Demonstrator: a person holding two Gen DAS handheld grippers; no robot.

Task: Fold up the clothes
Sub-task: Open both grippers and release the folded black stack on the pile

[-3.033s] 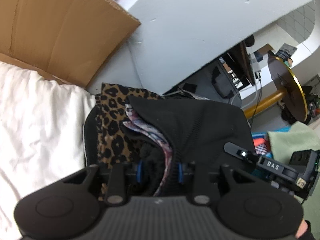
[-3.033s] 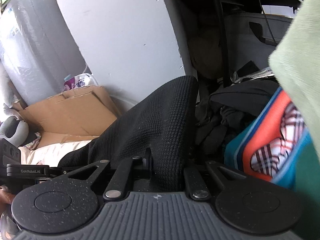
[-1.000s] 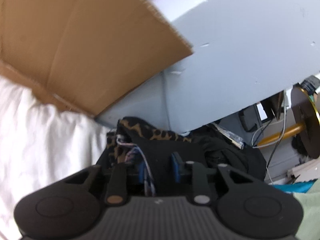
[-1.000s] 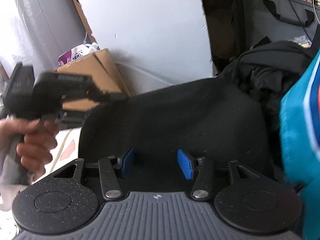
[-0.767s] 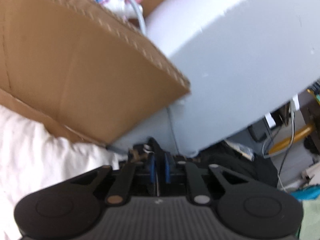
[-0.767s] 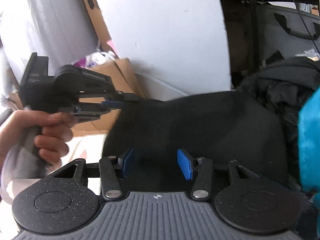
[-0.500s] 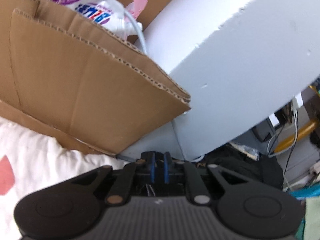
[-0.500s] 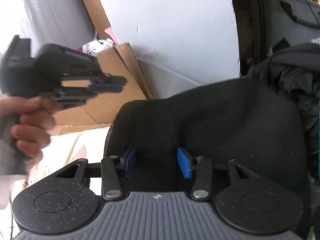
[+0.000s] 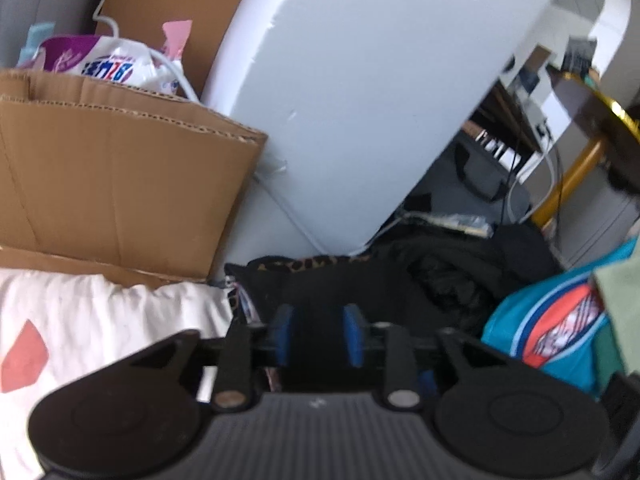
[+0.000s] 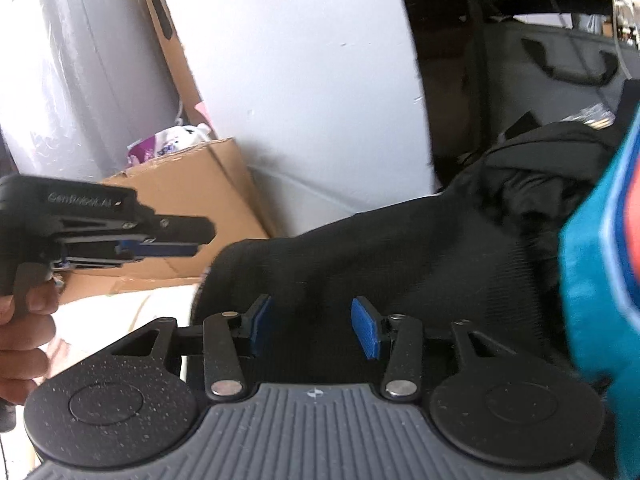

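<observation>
Since a second ago the left gripper (image 9: 316,336) has let go of the black knit garment (image 10: 400,264) and lifted clear; its jaws are opening, nothing between them. In the right wrist view the left gripper (image 10: 168,246) is hovering left of the garment, near its left edge, fingers pointing right. The right gripper (image 10: 312,330) is sitting at the garment's near edge, jaws spread, pads not pinching cloth. The garment is lying folded on the white bedding (image 9: 100,312), long axis running left to right, cardboard box (image 9: 120,184) beyond. The right hand looks nearer for the next tuck.
</observation>
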